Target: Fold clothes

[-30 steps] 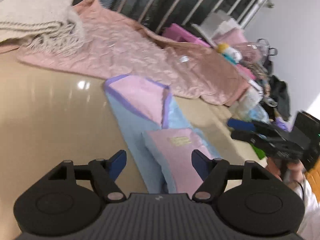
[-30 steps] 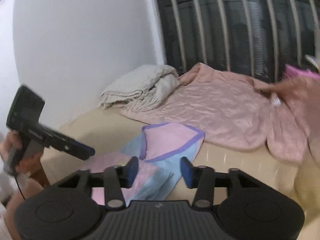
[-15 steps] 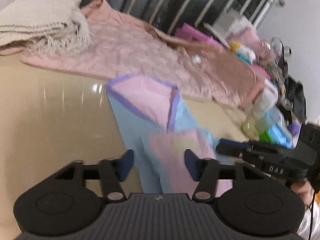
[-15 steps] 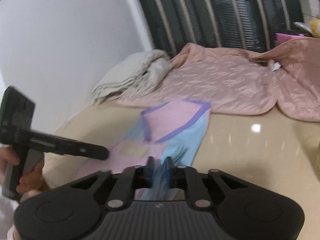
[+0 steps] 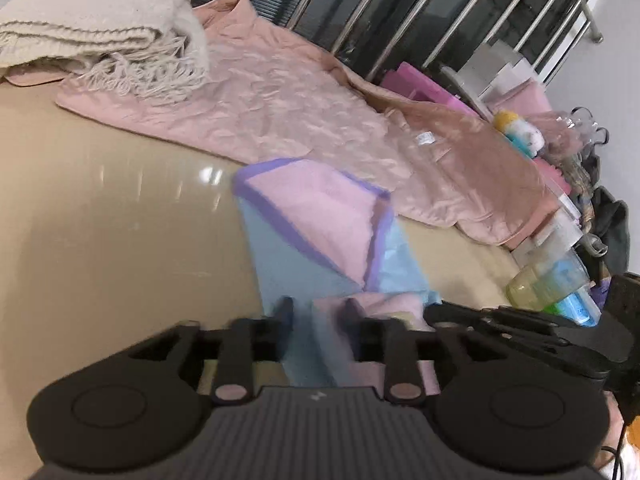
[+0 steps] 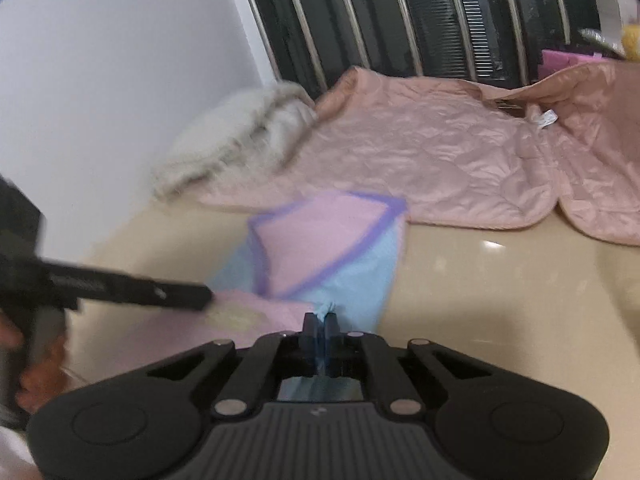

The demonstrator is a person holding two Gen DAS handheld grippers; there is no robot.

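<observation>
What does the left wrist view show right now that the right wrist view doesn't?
Only the left wrist view: clutter at the table's far end, including a yellow-green jar, and the left tool closing around the garment edge. Only the right wrist view: the white wall, and the right tool shut on a blue fold. Both: the pink-and-blue garment, pink quilt, cream blanket.

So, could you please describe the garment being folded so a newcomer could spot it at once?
On the glossy beige table, before the quilted pink blanket by the railing, lies a small garment. It alone is light blue with pink panels and purple trim.
</observation>
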